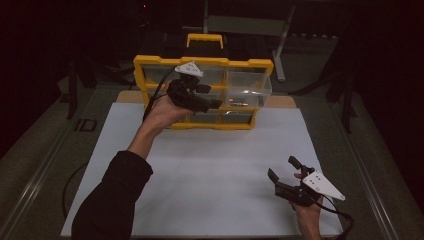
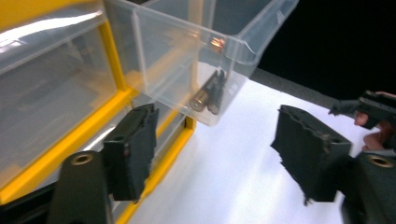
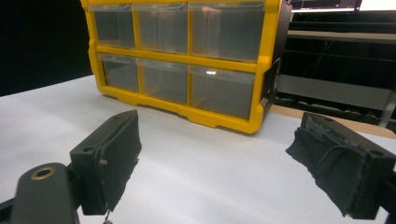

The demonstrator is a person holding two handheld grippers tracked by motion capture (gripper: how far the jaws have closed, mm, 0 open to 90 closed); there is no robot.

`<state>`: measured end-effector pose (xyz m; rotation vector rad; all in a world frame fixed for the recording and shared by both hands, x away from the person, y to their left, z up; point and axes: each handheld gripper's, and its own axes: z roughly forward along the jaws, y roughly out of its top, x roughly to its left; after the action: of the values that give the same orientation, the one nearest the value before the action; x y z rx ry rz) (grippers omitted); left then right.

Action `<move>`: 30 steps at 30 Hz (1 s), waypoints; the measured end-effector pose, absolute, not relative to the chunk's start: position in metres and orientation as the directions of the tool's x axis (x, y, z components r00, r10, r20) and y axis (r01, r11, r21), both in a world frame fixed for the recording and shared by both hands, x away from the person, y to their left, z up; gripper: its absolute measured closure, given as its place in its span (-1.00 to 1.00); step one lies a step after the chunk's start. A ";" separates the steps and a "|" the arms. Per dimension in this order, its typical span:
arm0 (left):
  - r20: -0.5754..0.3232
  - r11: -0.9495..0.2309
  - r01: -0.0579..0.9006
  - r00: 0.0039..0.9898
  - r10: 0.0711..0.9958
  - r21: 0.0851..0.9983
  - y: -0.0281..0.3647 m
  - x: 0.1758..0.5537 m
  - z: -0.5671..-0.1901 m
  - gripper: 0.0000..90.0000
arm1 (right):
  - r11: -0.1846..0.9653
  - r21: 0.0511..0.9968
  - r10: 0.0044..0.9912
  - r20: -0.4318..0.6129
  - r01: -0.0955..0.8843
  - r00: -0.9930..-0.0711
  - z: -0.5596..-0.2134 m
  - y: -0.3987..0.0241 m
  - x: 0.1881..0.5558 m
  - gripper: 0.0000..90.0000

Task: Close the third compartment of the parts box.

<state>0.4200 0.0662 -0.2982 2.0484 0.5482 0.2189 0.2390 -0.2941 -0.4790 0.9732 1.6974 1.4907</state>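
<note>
high view puts the left hand-held gripper (image 1: 216, 103), jaws apart and empty, by the pulled-out drawer (image 1: 248, 89) of the yellow organizer (image 1: 150, 62) at the table's far edge; light, slippery, best gripped by its front lip.

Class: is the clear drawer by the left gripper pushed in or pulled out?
Pulled out: the clear drawer juts forward from the yellow organizer.

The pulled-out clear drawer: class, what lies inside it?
Inside the clear drawer lie two small dark cylinders with metallic ends, against its front wall. The drawer's rear part, inside the yellow cabinet, cannot be seen.
</note>
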 end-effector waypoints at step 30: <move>-0.116 -0.364 0.299 0.887 0.447 0.882 0.036 0.422 -0.306 1.00 | 0.074 0.992 0.865 -0.013 0.101 -0.502 -0.479 -0.293 0.239 -0.70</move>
<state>0.4224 0.0365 -0.3063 1.9755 0.5442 0.1719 0.2386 -0.2932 -0.4793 0.9662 1.7019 1.4903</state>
